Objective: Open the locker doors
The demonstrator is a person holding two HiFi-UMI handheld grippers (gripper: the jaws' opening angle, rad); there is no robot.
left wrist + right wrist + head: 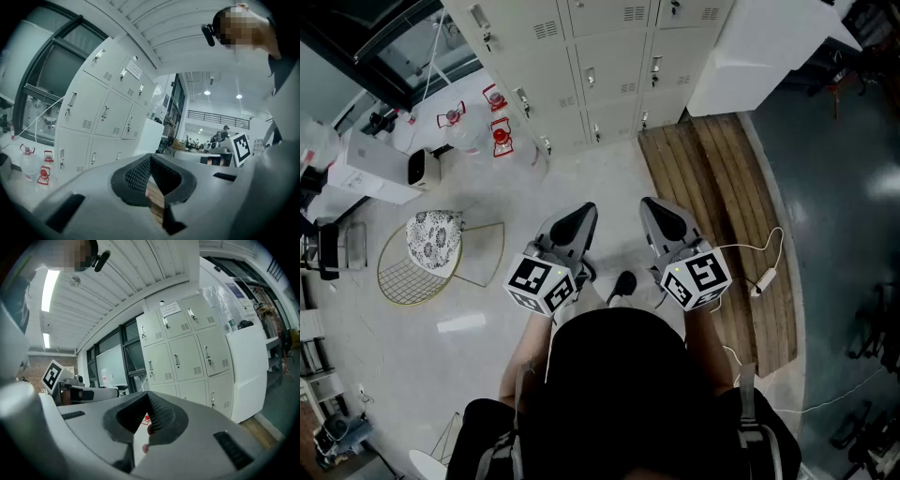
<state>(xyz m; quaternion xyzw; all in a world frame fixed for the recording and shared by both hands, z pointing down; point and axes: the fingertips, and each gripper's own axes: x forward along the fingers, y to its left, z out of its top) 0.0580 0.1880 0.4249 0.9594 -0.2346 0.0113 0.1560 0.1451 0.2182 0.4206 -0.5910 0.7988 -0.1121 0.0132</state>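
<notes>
A bank of pale grey lockers (600,66) stands ahead against the wall, every door closed, each with a small handle and vent slots. The lockers (103,112) fill the left of the left gripper view, and the lockers (187,348) sit right of centre in the right gripper view. My left gripper (578,222) and right gripper (661,217) are held side by side over the floor, well short of the lockers and pointing toward them. Both are shut with nothing between the jaws; the tips meet in the left gripper (150,159) and the right gripper (148,397).
A tall white cabinet (769,47) stands right of the lockers. A wooden plank platform (722,216) lies on the floor at right, with a white cable and adapter (766,278) on it. A wire stool with patterned cushion (431,244) and red-capped jugs (502,136) are on the left.
</notes>
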